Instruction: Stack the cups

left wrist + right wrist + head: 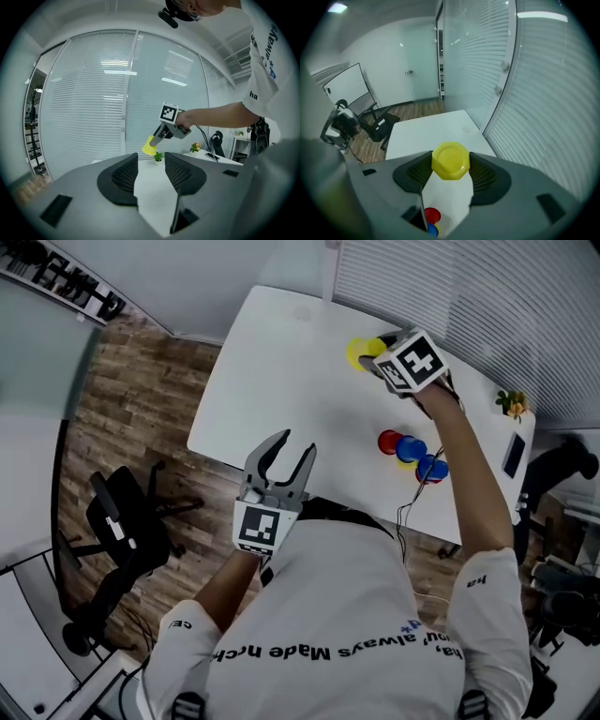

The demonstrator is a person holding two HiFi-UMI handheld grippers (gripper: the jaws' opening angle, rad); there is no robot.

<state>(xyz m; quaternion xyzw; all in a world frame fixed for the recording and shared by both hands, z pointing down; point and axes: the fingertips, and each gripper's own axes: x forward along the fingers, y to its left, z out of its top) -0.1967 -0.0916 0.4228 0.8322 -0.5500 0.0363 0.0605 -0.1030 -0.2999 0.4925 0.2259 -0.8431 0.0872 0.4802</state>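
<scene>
My right gripper (451, 174) is shut on a yellow cup (450, 161), its octagonal base facing the camera, held well above the white table (426, 131). In the head view the yellow cup (361, 352) shows at the right gripper (375, 360) over the table's far side. From the left gripper view the yellow cup (149, 146) hangs in the air under the right gripper (156, 139). A red cup (390, 442), a blue cup (410, 449) and another blue cup (432, 468) sit together on the table. My left gripper (285, 454) is open and empty near the table's near edge.
A small potted plant (512, 404) and a dark phone (514, 456) lie at the table's right end. A black office chair (117, 521) stands on the wood floor to the left. Window blinds (108, 103) run along the table's far side.
</scene>
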